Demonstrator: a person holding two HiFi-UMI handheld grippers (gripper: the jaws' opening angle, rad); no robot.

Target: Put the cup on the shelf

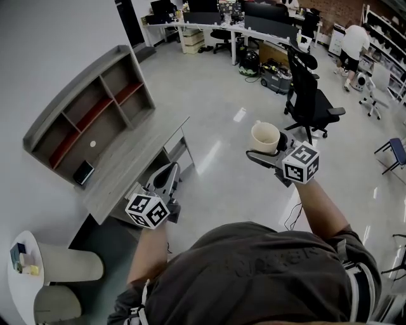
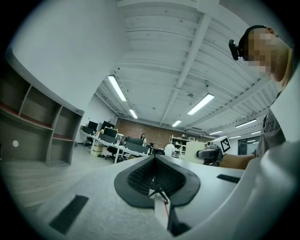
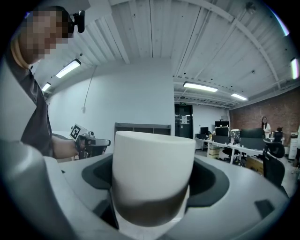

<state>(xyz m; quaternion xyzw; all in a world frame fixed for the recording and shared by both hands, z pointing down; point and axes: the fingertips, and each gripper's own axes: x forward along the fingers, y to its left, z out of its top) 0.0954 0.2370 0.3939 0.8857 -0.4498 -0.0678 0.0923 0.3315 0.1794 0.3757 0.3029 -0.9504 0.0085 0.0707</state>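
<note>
A cream cup (image 1: 264,136) stands upright in my right gripper (image 1: 267,151), which is shut on its lower part, held in the air over the floor at the right. In the right gripper view the cup (image 3: 153,173) fills the space between the jaws. The grey shelf (image 1: 89,108) with red boards stands on a desk (image 1: 130,166) against the left wall, well left of the cup. It also shows far off as the shelf (image 3: 143,127). My left gripper (image 1: 166,171) hovers by the desk's near edge, jaws shut with nothing in them (image 2: 154,161).
A black office chair (image 1: 311,101) stands on the floor beyond the cup. A small dark device (image 1: 83,172) lies on the desk below the shelf. A round white table (image 1: 25,266) with small items is at lower left. Desks with monitors (image 1: 254,19) and a person (image 1: 352,44) are far back.
</note>
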